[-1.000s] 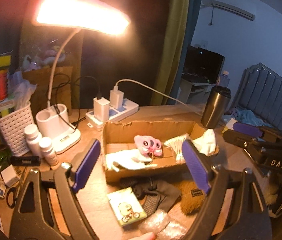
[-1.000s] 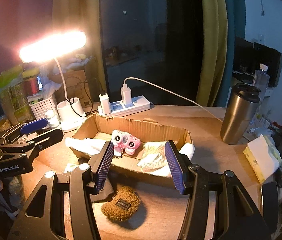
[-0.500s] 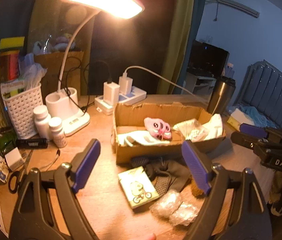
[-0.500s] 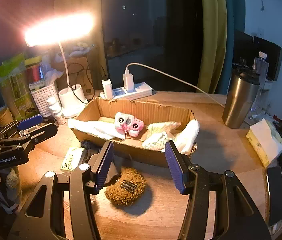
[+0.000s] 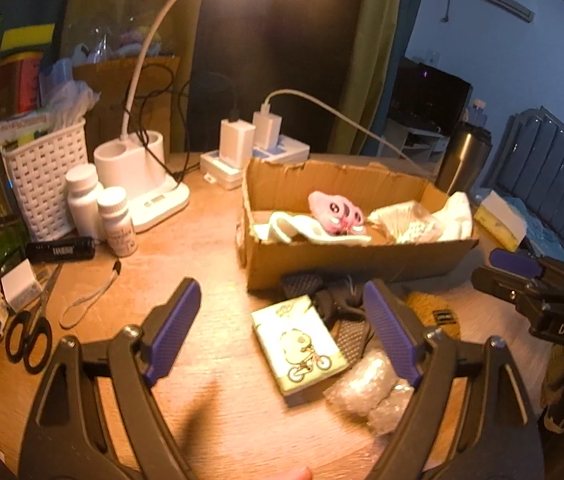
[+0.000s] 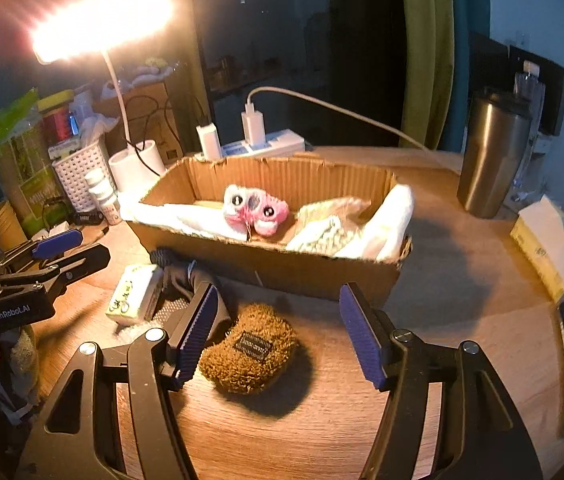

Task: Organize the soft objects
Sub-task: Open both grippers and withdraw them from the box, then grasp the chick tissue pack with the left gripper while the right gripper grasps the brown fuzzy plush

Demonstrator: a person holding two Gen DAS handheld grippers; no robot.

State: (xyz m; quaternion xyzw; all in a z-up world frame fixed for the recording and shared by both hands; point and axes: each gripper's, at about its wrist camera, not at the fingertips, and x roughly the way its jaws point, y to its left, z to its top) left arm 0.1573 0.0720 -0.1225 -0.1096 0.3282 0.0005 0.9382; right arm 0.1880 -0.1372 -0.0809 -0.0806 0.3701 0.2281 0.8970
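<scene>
A cardboard box (image 5: 345,260) (image 6: 282,272) on the wooden desk holds a pink plush toy (image 5: 335,213) (image 6: 256,210), white cloth (image 6: 385,228) and a bag of cotton swabs (image 5: 405,224). In front of it lie a brown fuzzy pouch (image 6: 252,350) (image 5: 435,312), dark gloves (image 5: 337,308) (image 6: 190,284), a tissue pack with a bicycle cartoon (image 5: 301,344) (image 6: 134,294) and bubble wrap (image 5: 369,392). My right gripper (image 6: 278,338) hangs just above the pouch, its jaws opening, the pouch between them untouched. My left gripper (image 5: 282,328) is open above the tissue pack.
A lit desk lamp (image 5: 142,184), power strip (image 5: 258,152), white basket (image 5: 42,176), two pill bottles (image 5: 98,208), scissors (image 5: 30,332) and a torch (image 5: 60,249) crowd the left. A steel tumbler (image 6: 493,156) and a yellow tissue box (image 6: 545,248) stand right.
Both grippers have sunk toward the desk, so the box and loose items look closer. The right jaws have spread wider around the brown pouch.
</scene>
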